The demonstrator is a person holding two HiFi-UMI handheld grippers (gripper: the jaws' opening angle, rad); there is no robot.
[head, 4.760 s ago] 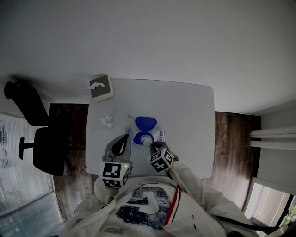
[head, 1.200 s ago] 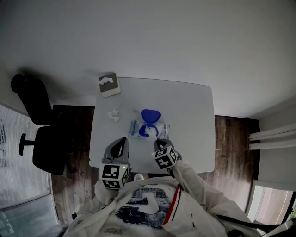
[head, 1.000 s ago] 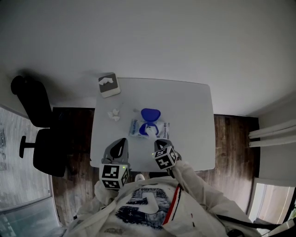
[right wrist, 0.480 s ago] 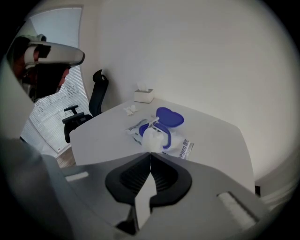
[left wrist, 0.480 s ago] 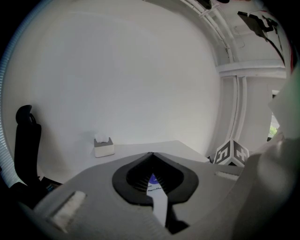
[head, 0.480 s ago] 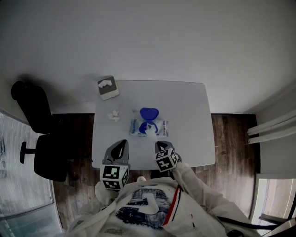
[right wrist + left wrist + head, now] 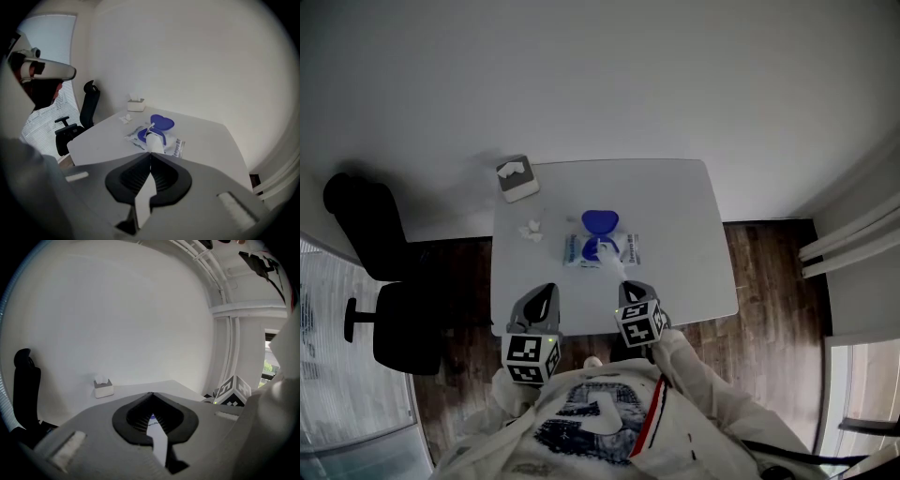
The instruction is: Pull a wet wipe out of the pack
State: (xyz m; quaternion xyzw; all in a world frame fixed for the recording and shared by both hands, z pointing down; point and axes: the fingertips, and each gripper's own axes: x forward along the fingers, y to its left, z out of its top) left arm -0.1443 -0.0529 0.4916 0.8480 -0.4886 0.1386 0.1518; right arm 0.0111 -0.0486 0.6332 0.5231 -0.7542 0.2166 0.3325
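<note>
My right gripper (image 7: 150,153) is pinched tight on the wet wipe (image 7: 153,140), which stretches taut from the open pack (image 7: 176,146) lying mid-surface (image 7: 211,136), so pulling back should draw it free. My left gripper (image 7: 151,393) hangs pressed together and empty, not pinning the pack.

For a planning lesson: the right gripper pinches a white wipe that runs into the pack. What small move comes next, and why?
Probably lift the right gripper up and away: its jaws are shut on the white wet wipe, whose far end sits inside the blue-lidded plastic pack.
</note>
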